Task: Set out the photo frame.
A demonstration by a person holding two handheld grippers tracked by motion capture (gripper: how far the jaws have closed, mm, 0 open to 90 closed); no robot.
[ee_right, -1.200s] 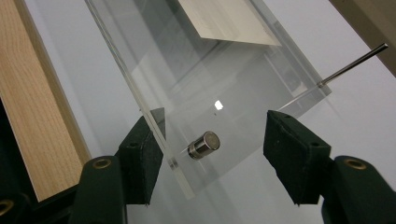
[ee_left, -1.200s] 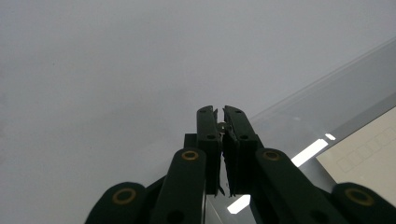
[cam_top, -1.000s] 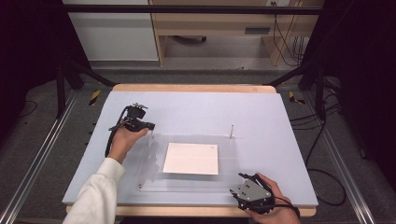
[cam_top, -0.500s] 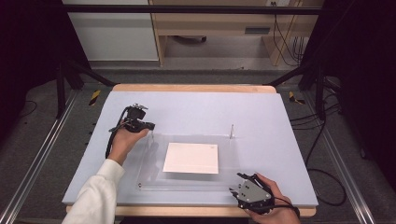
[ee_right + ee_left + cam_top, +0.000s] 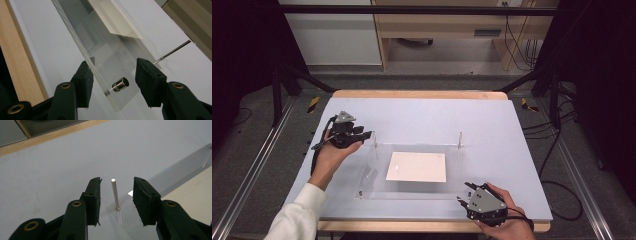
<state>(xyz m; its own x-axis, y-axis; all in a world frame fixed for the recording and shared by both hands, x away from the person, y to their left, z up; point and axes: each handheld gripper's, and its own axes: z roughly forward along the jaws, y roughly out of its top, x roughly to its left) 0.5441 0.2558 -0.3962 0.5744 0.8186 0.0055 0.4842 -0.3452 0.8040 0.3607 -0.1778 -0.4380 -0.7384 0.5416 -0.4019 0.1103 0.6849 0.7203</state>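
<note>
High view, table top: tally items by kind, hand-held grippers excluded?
Clear acrylic plate: 1
White paper sheet: 1
Tall metal pins: 2, rear left and rear right
Short metal stud at the near right corner: 1
Total: 5

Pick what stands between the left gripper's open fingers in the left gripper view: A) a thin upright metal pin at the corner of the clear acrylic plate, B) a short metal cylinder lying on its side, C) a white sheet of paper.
A: the left gripper is open around a thin upright metal pin that rises from the corner of the clear acrylic plate, touching neither finger.
</note>
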